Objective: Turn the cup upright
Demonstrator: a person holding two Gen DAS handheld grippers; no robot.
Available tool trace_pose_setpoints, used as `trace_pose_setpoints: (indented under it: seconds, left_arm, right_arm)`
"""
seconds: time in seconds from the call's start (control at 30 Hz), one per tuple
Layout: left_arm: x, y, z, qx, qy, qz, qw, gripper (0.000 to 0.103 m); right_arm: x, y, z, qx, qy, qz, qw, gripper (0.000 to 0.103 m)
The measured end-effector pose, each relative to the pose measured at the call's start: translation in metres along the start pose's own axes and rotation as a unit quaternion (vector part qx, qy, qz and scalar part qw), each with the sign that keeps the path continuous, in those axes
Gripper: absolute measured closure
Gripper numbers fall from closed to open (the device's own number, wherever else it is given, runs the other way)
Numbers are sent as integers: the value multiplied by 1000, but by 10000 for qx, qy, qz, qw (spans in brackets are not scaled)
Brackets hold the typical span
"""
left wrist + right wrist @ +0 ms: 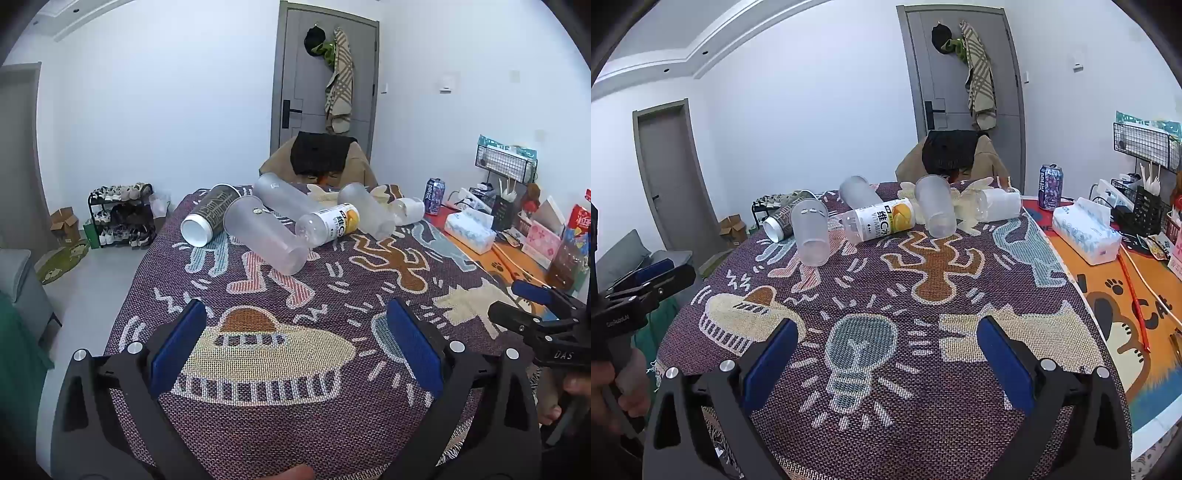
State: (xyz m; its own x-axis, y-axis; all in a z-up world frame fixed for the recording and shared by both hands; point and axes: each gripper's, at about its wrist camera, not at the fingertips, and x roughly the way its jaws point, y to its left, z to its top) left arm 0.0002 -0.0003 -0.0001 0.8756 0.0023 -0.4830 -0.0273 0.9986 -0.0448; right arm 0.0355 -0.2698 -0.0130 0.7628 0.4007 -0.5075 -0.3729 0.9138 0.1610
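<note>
A tabletop point(960, 424) is standing under a woven purple cloth point(886, 295) patterned with figures and a light bulb. Lying on their sides at its far end are three frosted cups point(812, 236), point(934, 210), point(855, 190), a dark patterned cup point(779, 219) with a white inside, a labelled vitamin bottle point(882, 219) and a small clear bottle point(997, 205). To the right, an orange cat mat point(1108, 295) is carrying a tissue pack point(1084, 229) and an upright drink can point(1050, 181).
</note>
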Motion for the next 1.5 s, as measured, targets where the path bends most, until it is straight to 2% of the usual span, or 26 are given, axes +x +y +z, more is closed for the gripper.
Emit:
trace_pose_setpoints:
  seconds: [1.5]
  left_arm:
    - [-5, 1, 4, -54, -101, -155, 9998, 6]
  right_arm:
    - [-7, -2, 7, 30, -155, -55, 9999, 8]
